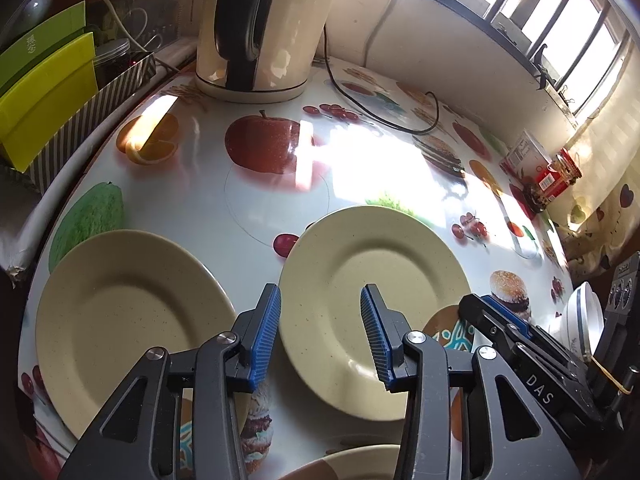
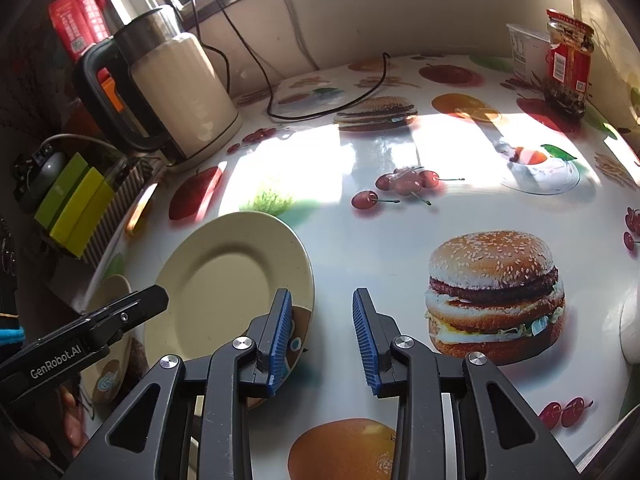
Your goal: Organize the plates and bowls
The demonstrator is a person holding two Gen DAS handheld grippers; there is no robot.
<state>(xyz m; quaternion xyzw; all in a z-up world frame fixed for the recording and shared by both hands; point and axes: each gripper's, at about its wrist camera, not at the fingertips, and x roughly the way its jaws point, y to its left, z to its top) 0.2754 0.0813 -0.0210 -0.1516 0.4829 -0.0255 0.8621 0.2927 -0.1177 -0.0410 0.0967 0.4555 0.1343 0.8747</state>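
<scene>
Glossy fruit-and-burger-print worktop under a sunlit barred window, with two speckled cream round plates flat beneath the wide-open, empty left gripper, right gripper likewise open and empty, striped box of green cards far left.

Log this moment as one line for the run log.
left tool: open, over right plate | right tool: open, empty | left plate: on table | bowls: table edge

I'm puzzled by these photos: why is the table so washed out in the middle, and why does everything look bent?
Left wrist view: window sunlight glares white off the glossy tablecloth, just beyond the right plate. Right wrist view: the same glare patch behind the plate, with the kettle in shade. Both views: the fisheye lens curves the edges.
</scene>
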